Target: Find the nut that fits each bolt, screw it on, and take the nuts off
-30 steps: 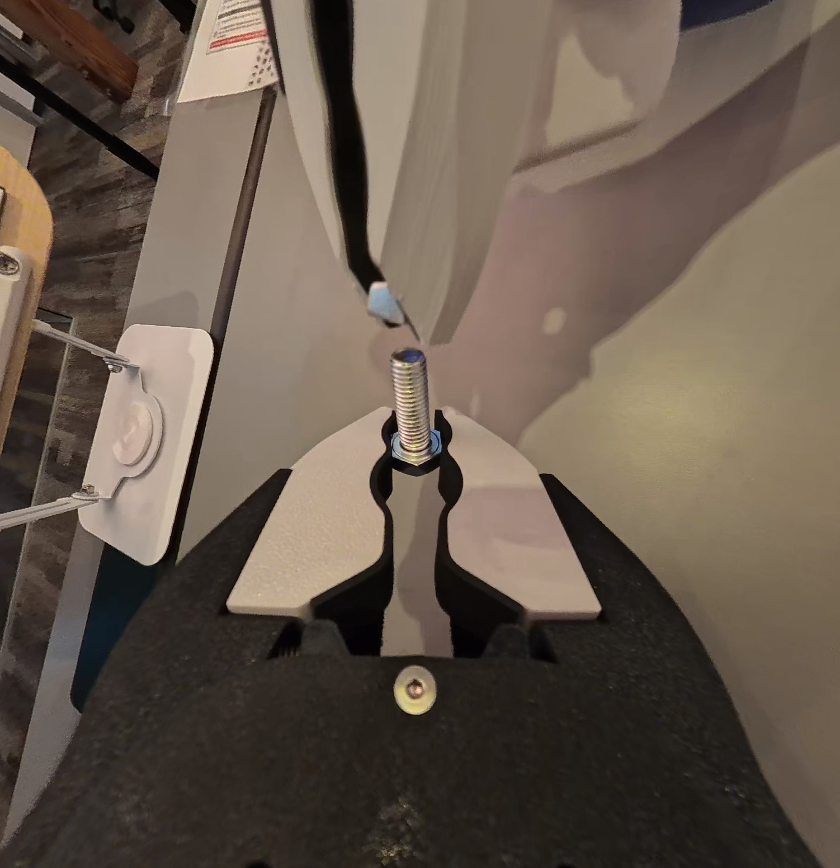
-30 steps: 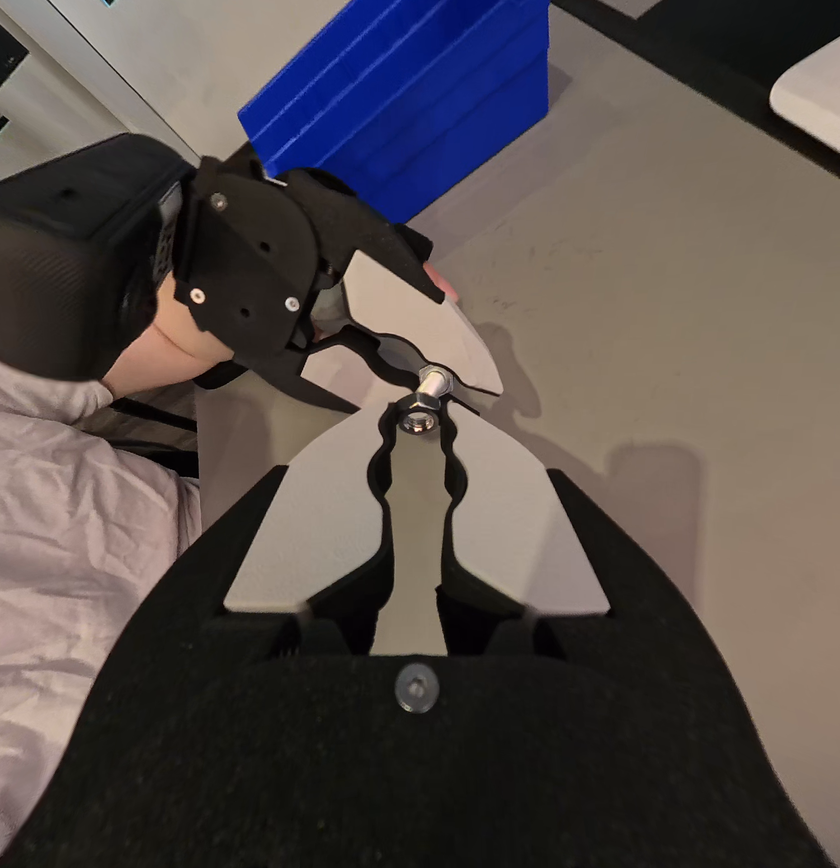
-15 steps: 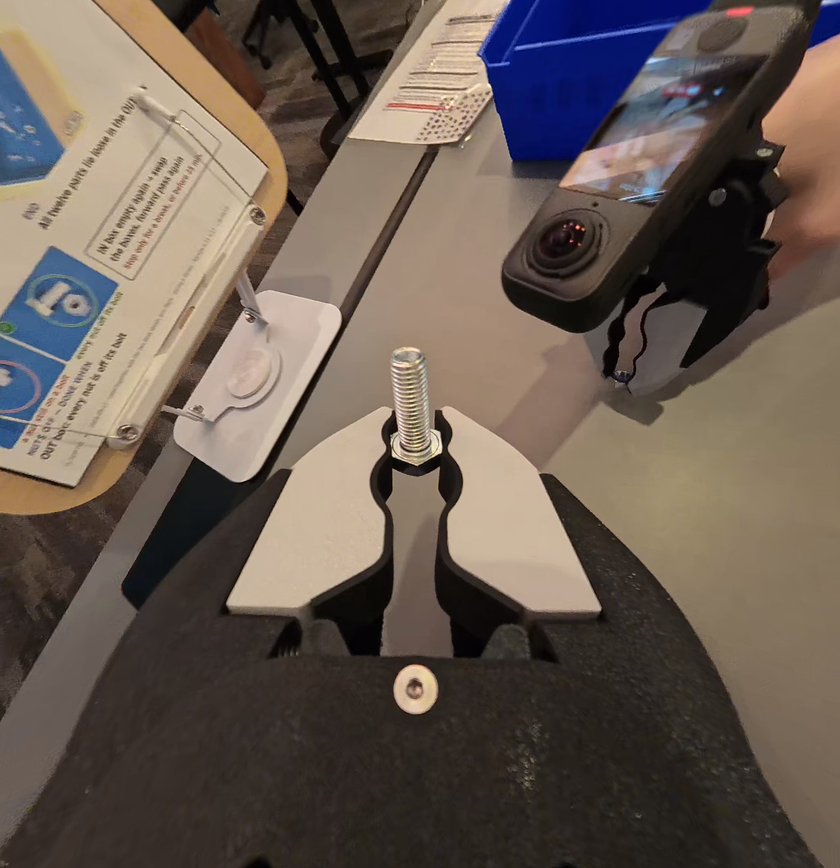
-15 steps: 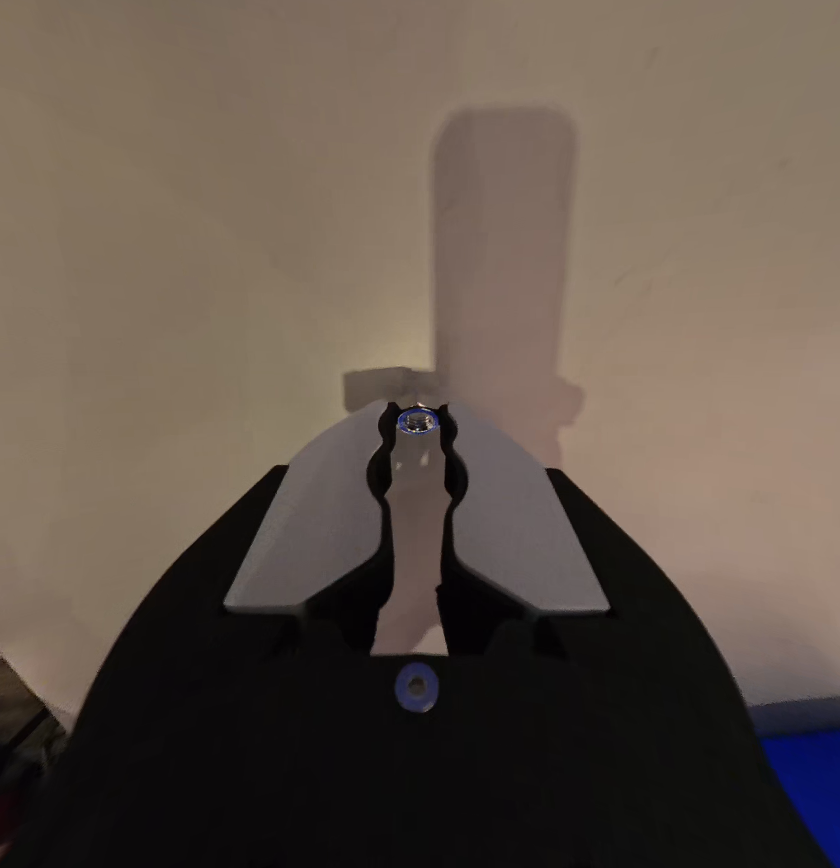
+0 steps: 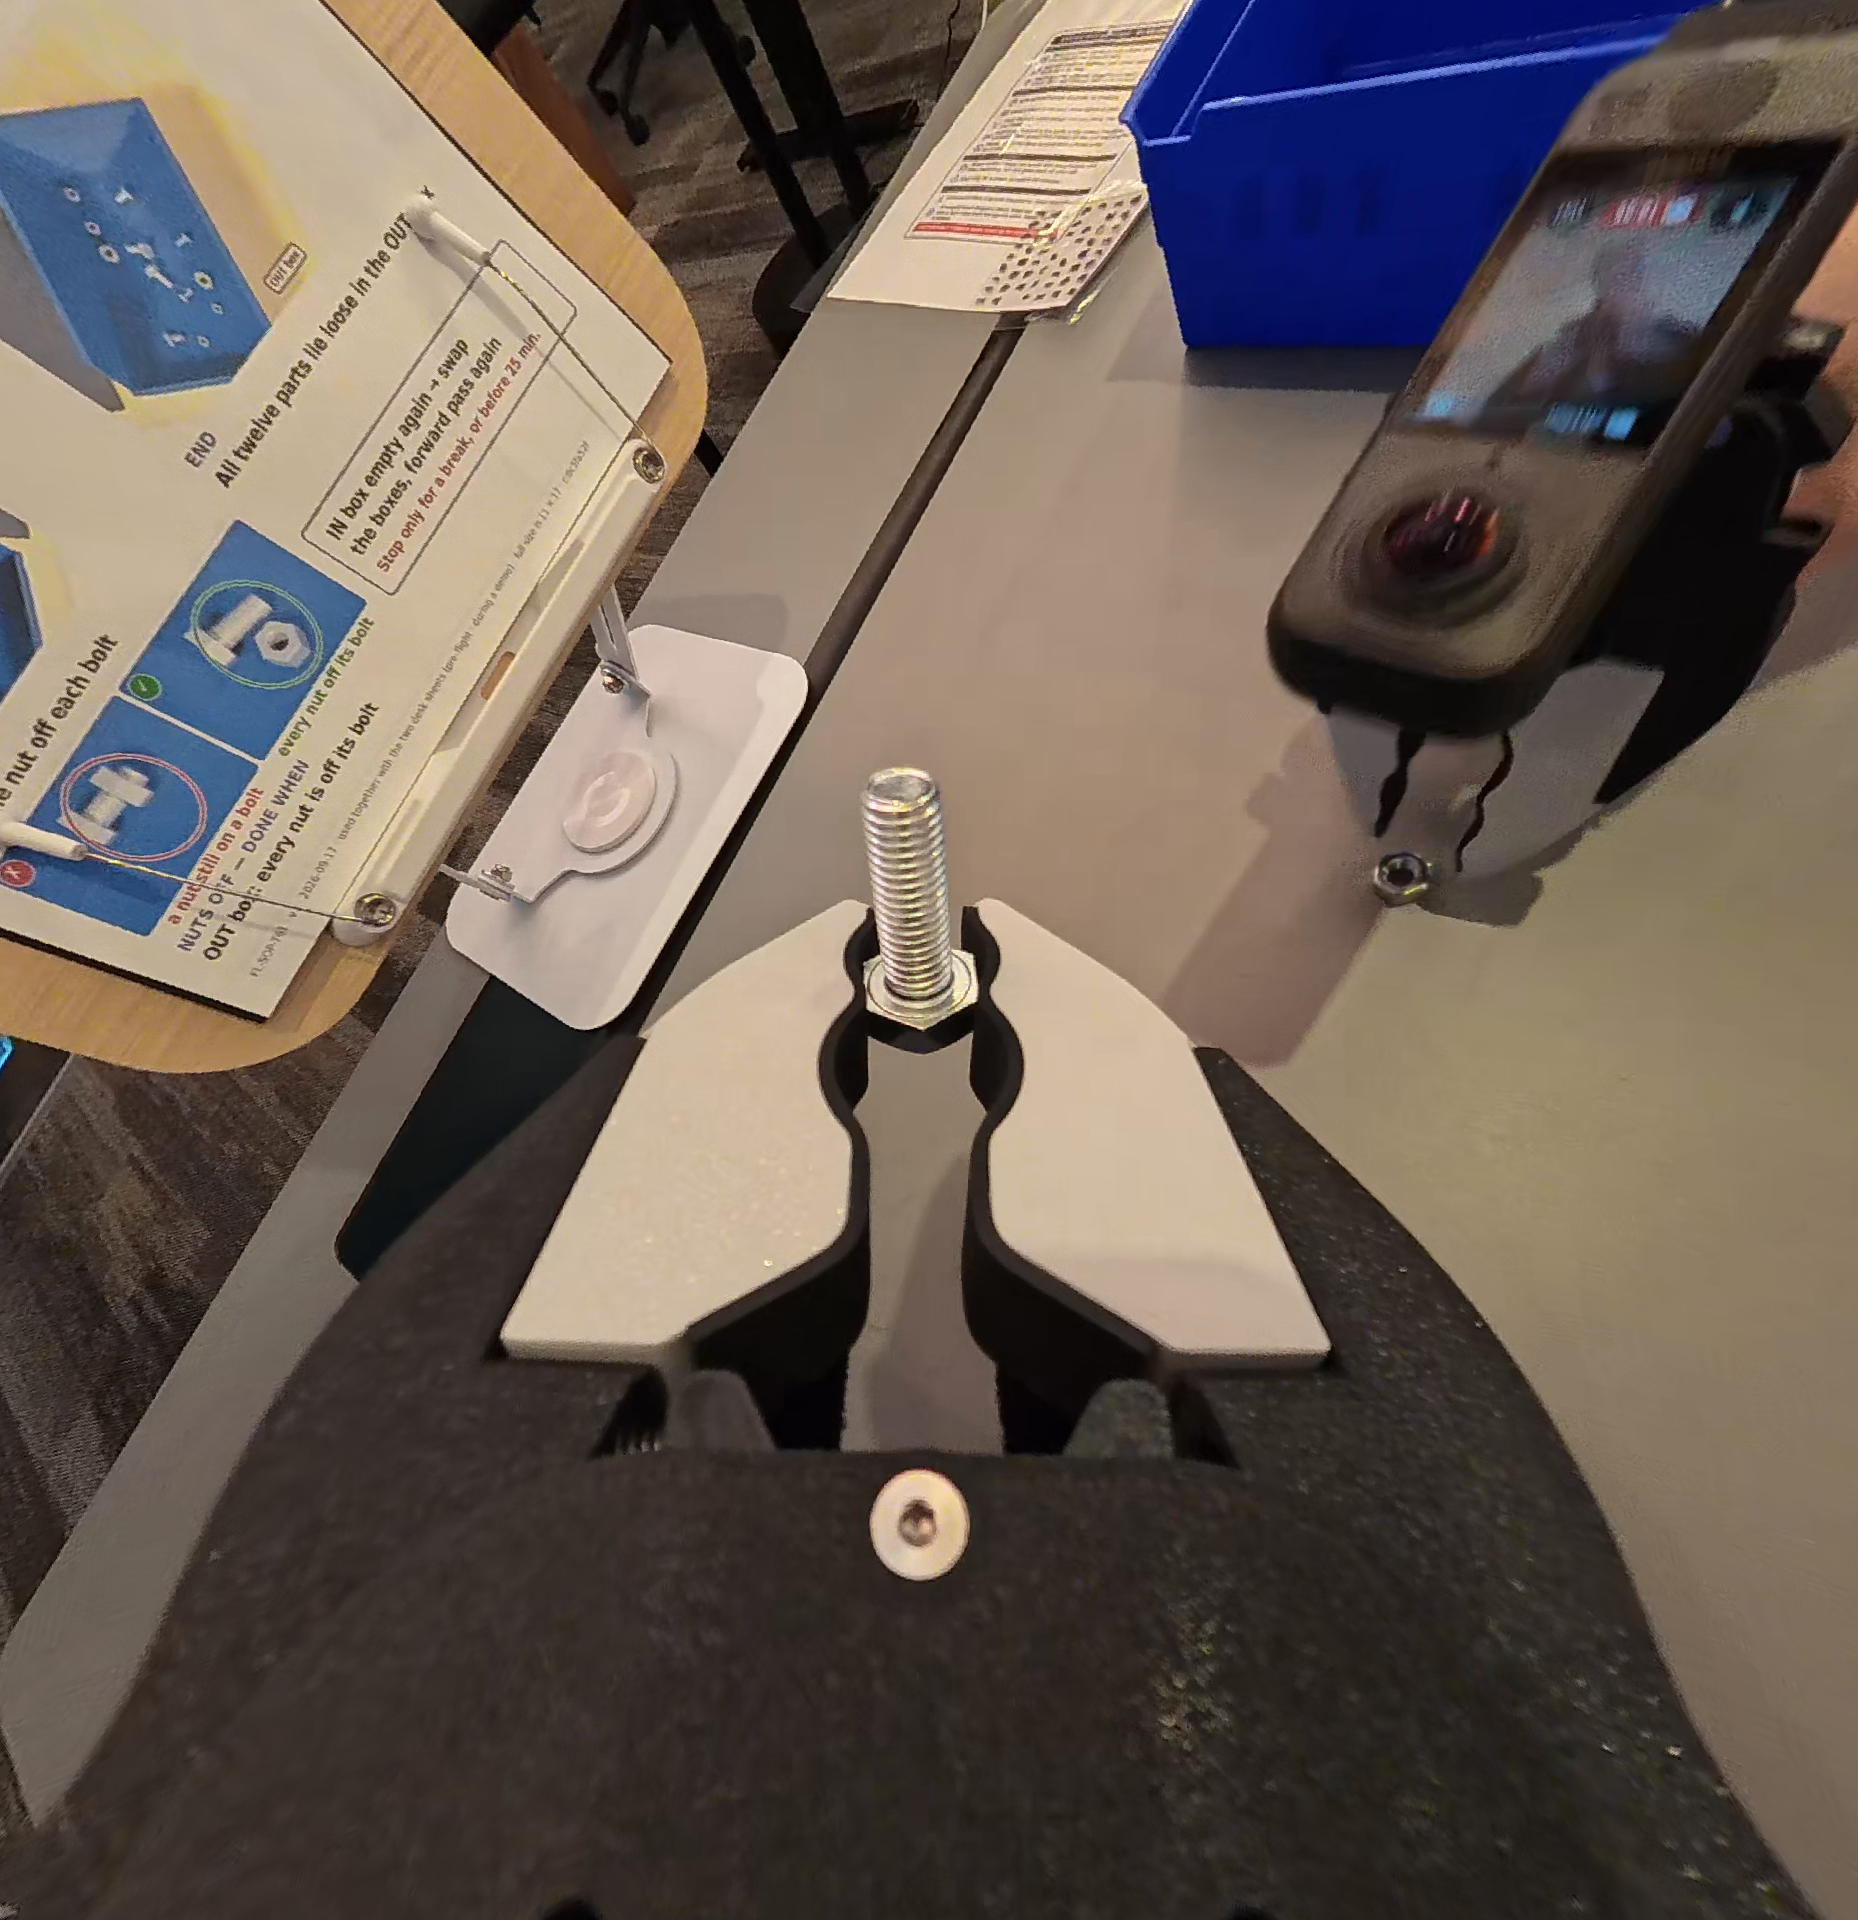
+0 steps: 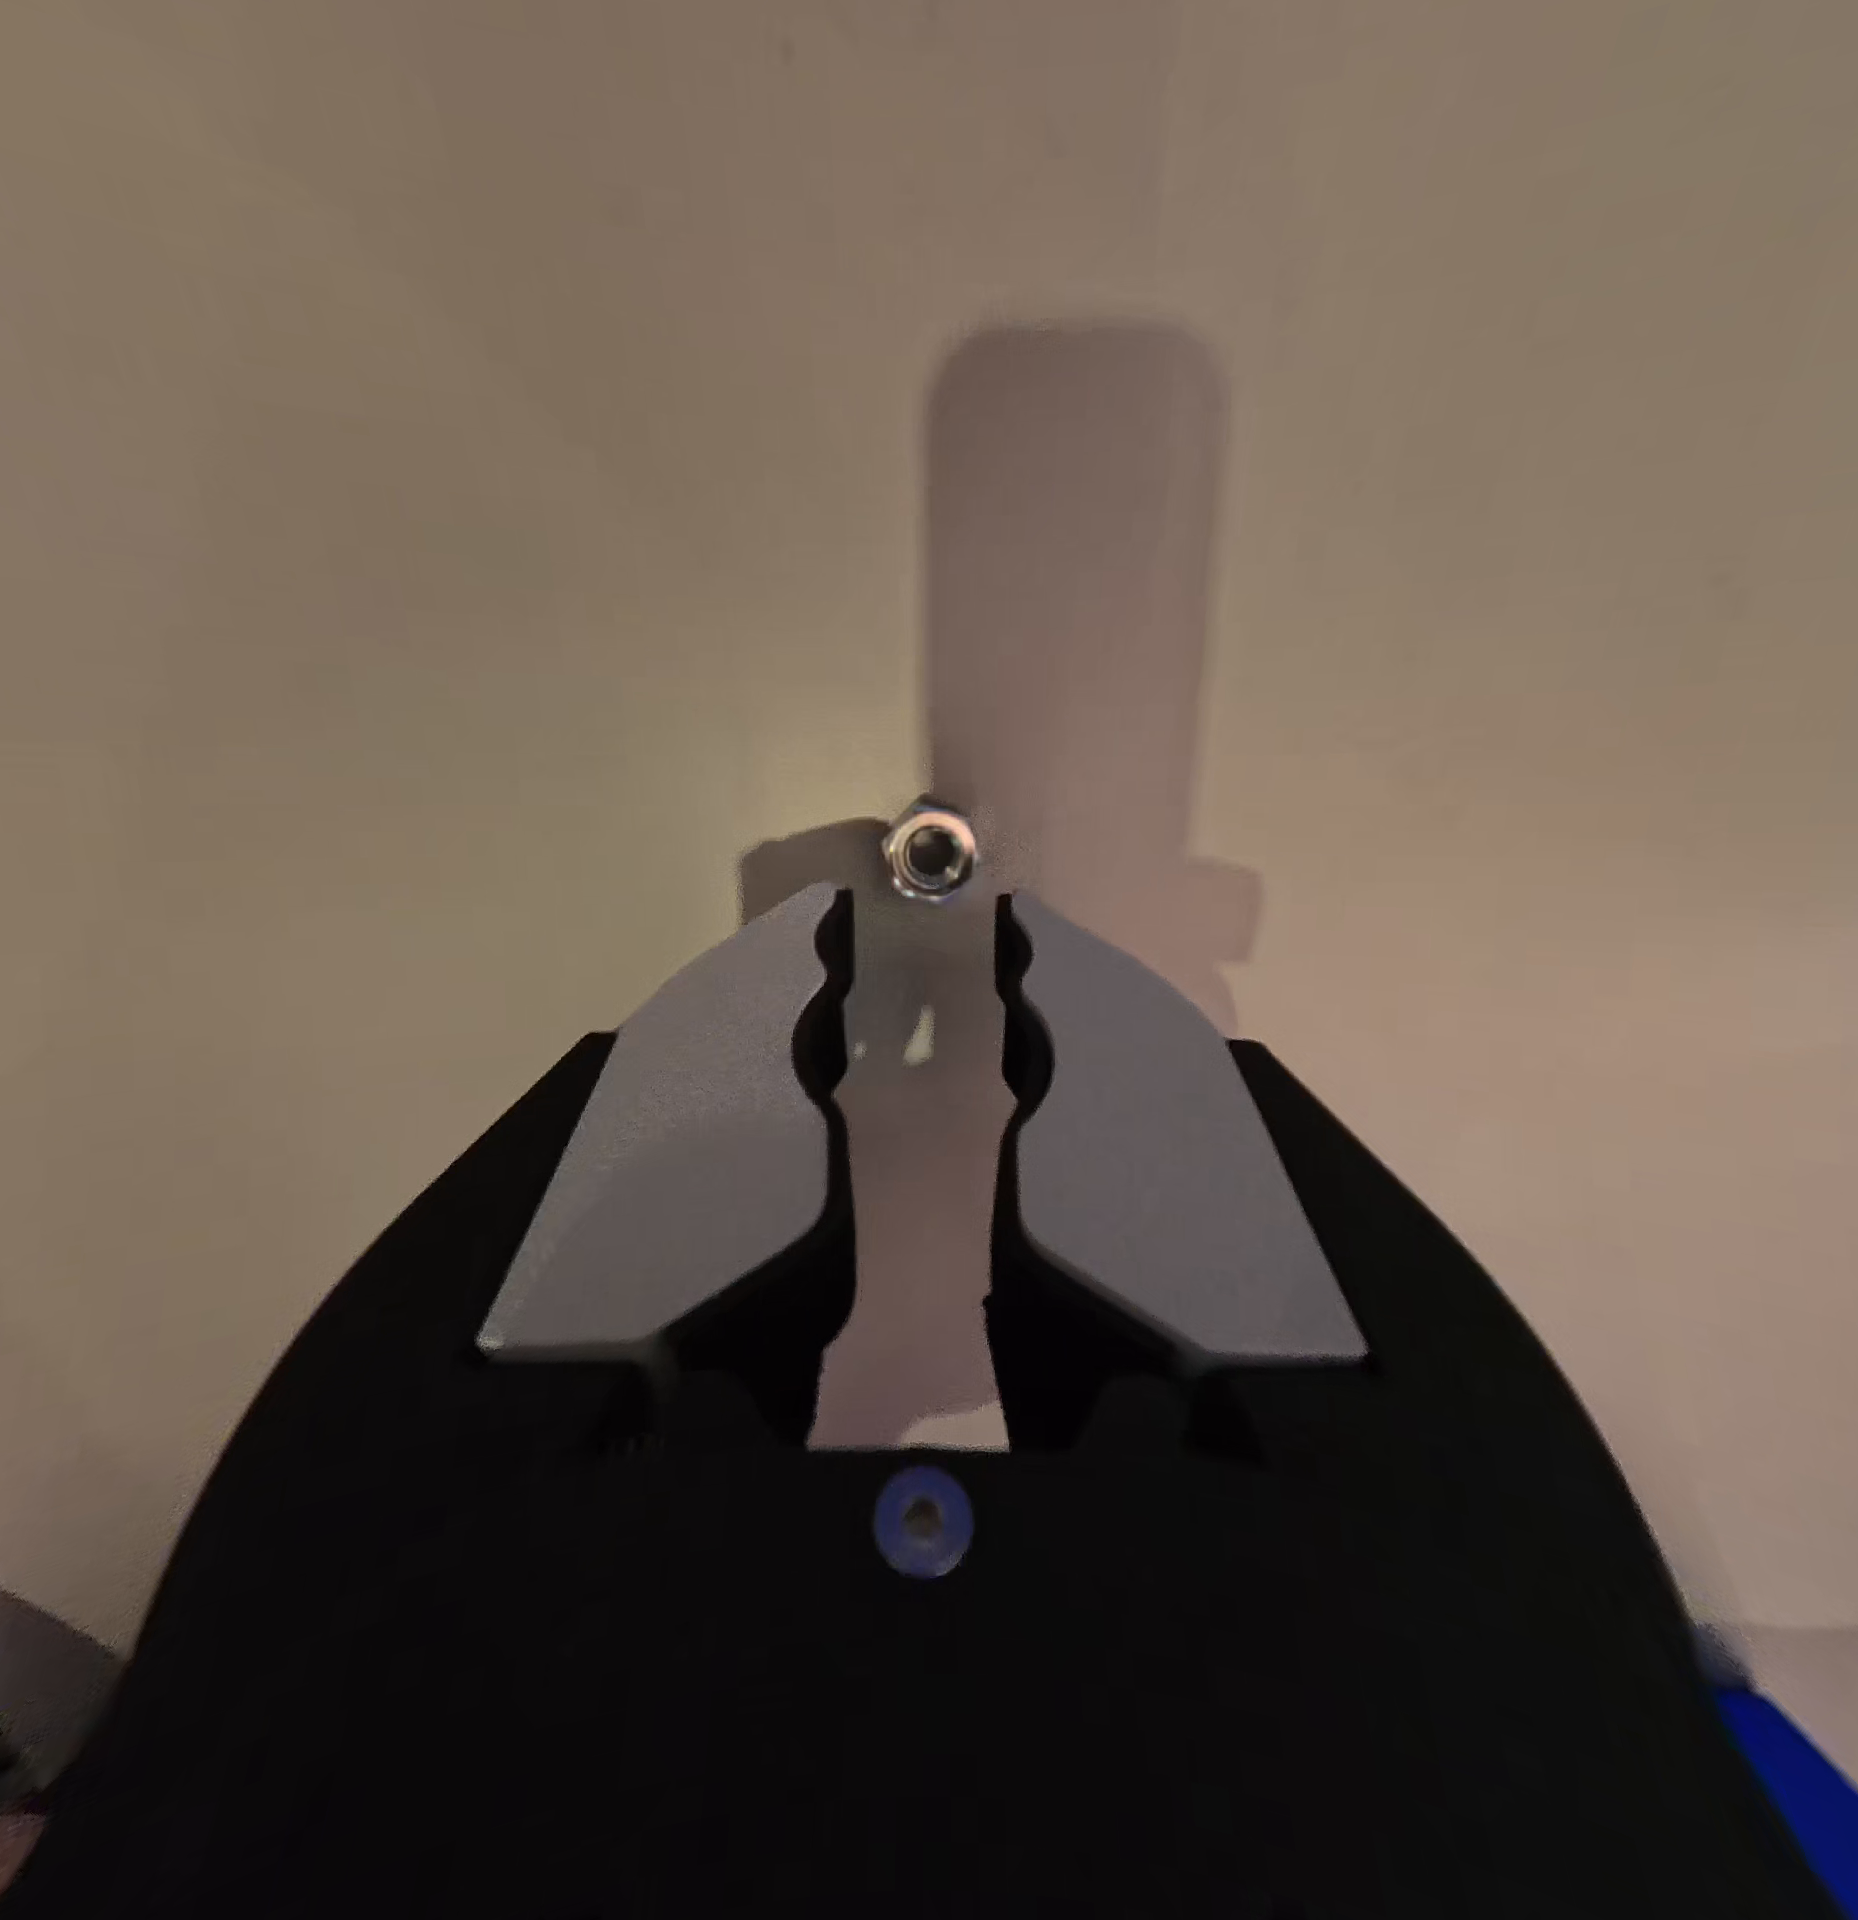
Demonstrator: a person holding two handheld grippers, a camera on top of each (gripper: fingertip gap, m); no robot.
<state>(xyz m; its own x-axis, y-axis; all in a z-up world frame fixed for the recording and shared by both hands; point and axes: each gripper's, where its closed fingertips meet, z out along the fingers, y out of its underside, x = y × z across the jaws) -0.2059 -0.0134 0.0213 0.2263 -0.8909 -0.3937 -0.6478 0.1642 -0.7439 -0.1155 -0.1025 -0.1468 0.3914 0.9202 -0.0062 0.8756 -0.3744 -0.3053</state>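
My left gripper (image 5: 917, 997) is shut on the hex head of a silver bolt (image 5: 904, 883), whose bare threaded shaft stands upright above the grey table (image 5: 1112, 623). In the left wrist view, my right gripper (image 5: 1434, 831) points down at the table to the right, with a black camera (image 5: 1507, 468) on top. A small silver nut (image 5: 1401, 876) lies on the table at its tips. In the right wrist view, the right gripper (image 6: 923, 904) is open and empty, and the nut (image 6: 927, 854) lies flat just beyond the fingertips.
A blue bin (image 5: 1372, 208) stands at the back right; its corner shows in the right wrist view (image 6: 1798, 1787). An instruction board (image 5: 281, 468) on a white stand base (image 5: 634, 831) sits at the table's left edge. A printed sheet (image 5: 1008, 187) lies at the back. About 20 cm separates my left fingertips from my right.
The right gripper drew away from the bolt with the nut, went down to the table, then opened and let the nut go. The left gripper still holds the bolt upright.
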